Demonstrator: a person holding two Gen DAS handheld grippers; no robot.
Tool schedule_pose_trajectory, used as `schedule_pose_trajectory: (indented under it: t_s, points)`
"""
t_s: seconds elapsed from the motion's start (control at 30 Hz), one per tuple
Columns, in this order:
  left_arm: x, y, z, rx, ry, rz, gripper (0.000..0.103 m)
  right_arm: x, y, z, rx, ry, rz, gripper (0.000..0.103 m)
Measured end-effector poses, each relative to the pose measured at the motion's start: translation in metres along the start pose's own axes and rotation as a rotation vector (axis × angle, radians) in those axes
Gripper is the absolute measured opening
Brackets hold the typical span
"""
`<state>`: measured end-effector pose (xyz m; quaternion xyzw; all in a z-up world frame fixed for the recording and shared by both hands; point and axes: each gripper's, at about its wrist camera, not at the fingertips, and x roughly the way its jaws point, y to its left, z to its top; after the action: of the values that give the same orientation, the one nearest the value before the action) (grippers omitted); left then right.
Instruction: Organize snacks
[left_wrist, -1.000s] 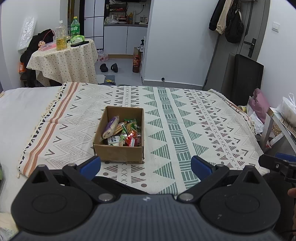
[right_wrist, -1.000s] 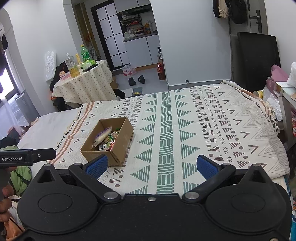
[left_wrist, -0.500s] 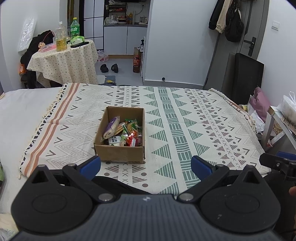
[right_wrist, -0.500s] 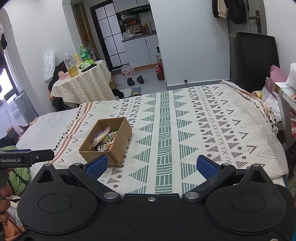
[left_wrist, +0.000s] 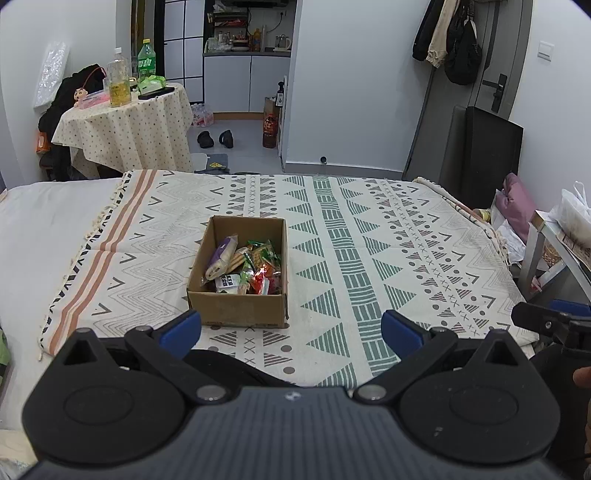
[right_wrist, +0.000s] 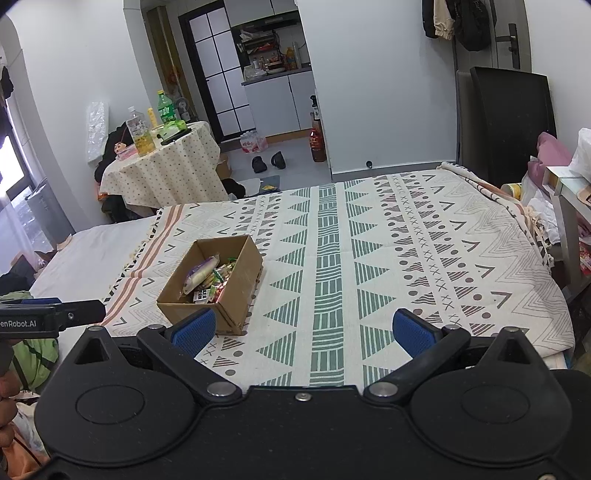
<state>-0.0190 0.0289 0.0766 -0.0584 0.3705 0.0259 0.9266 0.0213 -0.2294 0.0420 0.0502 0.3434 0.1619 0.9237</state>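
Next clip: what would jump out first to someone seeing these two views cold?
The open cardboard box packed with wrapped snacks, sitting alone on the patterned bedspread left of centre. Next, the left gripper and right gripper low in the foreground, blue-padded jaws spread wide and holding nothing, both short of the box. Behind the bed, a round table with a dotted cloth carries bottles.

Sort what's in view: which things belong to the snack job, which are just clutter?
Job:
cardboard box on the patterned blanket
snack packets inside it
left gripper, open
right gripper, open

Clutter:
bottles on the round table
shoes on the floor
hanging coats
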Motion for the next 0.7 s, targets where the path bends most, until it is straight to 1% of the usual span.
schedule_pose_trajectory:
  t_s: [0.13, 0.47, 0.7]
  points:
    - [0.0004, 0.0007, -0.0004, 0.002, 0.001, -0.001, 0.103, 0.0024, 0.0013, 0.0005, 0.007, -0.001, -0.006, 0.103]
    - [0.0025, 0.0084, -0.0033, -0.016, 0.002, -0.001, 0.103, 0.0044, 0.0104, -0.0012, -0.033, 0.000, -0.020, 0.103]
    - [0.0037, 0.0069, -0.0025, -0.015, 0.001, -0.005, 0.103, 0.0047, 0.0102, -0.0025, -0.036, -0.001, -0.014, 0.103]
